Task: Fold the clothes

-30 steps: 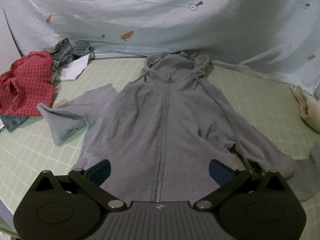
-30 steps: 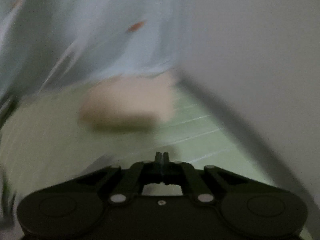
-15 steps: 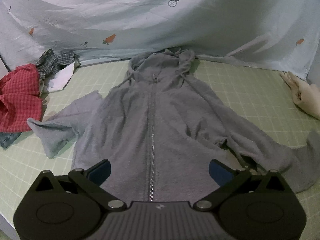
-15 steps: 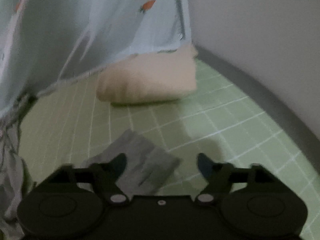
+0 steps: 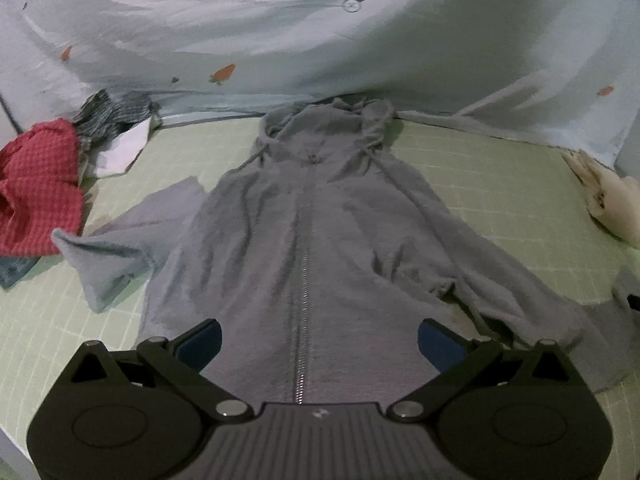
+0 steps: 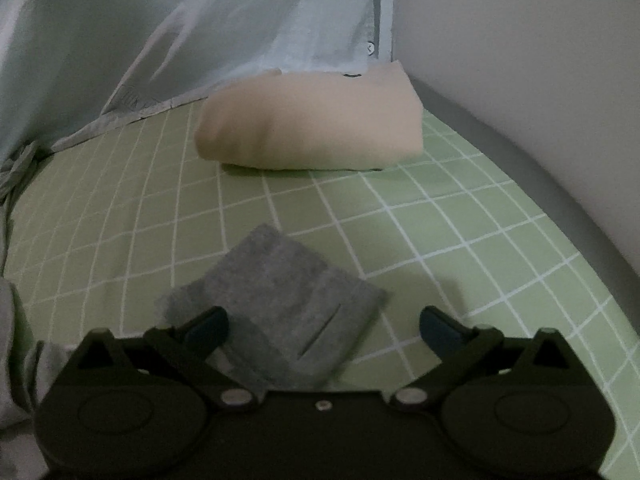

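A grey zip-up hoodie [image 5: 312, 240] lies spread face up on the green checked sheet [image 5: 500, 184], hood towards the back. Its left sleeve [image 5: 112, 256] is bent and crumpled. Its right sleeve [image 5: 532, 308] runs out to the right. My left gripper [image 5: 318, 338] is open and hovers over the hoodie's lower hem, straddling the zip. In the right wrist view the right sleeve's cuff end [image 6: 276, 300] lies flat on the sheet [image 6: 460, 232]. My right gripper [image 6: 324, 326] is open just above it, one finger on each side.
A red checked garment [image 5: 36, 188] and a dark plaid garment [image 5: 108, 116] are piled at the left. A folded cream garment [image 6: 312, 124] lies at the back right, also seen in the left wrist view [image 5: 608, 200]. A pale blue sheet [image 5: 320, 32] hangs behind. A white wall [image 6: 520, 60] is at the right.
My right gripper has opened from shut and come down over the sleeve cuff. The left gripper's view of the hoodie has shifted slightly; it stays open.
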A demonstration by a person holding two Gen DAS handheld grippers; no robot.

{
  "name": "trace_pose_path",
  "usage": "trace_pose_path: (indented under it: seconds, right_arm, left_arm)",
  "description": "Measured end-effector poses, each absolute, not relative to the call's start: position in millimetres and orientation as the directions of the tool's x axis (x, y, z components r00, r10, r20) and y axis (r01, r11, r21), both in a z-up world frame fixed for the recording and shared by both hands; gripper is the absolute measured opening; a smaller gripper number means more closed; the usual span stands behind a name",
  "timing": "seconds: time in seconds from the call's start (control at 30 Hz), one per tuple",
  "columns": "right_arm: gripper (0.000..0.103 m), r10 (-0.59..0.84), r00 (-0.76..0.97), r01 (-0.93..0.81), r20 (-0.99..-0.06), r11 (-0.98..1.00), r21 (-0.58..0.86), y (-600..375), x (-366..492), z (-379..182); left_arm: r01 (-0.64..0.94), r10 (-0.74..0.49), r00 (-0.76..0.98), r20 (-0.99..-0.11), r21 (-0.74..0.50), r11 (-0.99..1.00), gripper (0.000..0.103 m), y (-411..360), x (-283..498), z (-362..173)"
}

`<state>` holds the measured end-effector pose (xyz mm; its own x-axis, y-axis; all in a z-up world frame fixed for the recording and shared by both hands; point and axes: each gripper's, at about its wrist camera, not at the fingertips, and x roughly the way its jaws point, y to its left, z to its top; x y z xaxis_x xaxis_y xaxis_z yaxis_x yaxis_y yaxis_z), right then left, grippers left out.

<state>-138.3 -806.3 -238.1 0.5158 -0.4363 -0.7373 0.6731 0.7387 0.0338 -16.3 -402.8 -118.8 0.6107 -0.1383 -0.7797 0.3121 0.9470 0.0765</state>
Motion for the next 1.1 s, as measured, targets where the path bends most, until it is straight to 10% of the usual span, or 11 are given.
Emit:
trace_pose_path:
  seconds: [0.13,0.3,0.37,0.67,1.1]
  right_arm:
    - [0.098,-0.438,0.521,0.674,-0.733,0.737,0.039,-806,-136,-237]
    - [0.022,-0.422,0.58,0.638,-0.697,0.768,0.066,-796,-139,-231]
    - [0.014,-0.448,0.565,0.661,-0.692,0.748,0.056,-797,-143,-230]
    - [0.009,-0.787,0.244,0.935,-0.566,0.346,-0.078,-805,-218,-205]
    - [0.009,-0.74,0.047,0.973,-0.671,0.186,-0.136,-784,-257,-231]
  left_arm:
    - [0.32,-0.146,0.613,-0.777,0.075,0.944,0.103,-404,-17,-119]
    - [0.327,-0.153,0.613,-0.775,0.073,0.942,0.102,-404,-15,-119]
    - [0.329,-0.157,0.612,-0.775,0.068,0.942,0.102,-403,-15,-118]
    - [0.28,-0.142,0.599,-0.788,0.039,0.959,0.102,-395,-8,-121]
    - [0.287,-0.15,0.593,-0.791,0.033,0.957,0.102,-390,-4,-124]
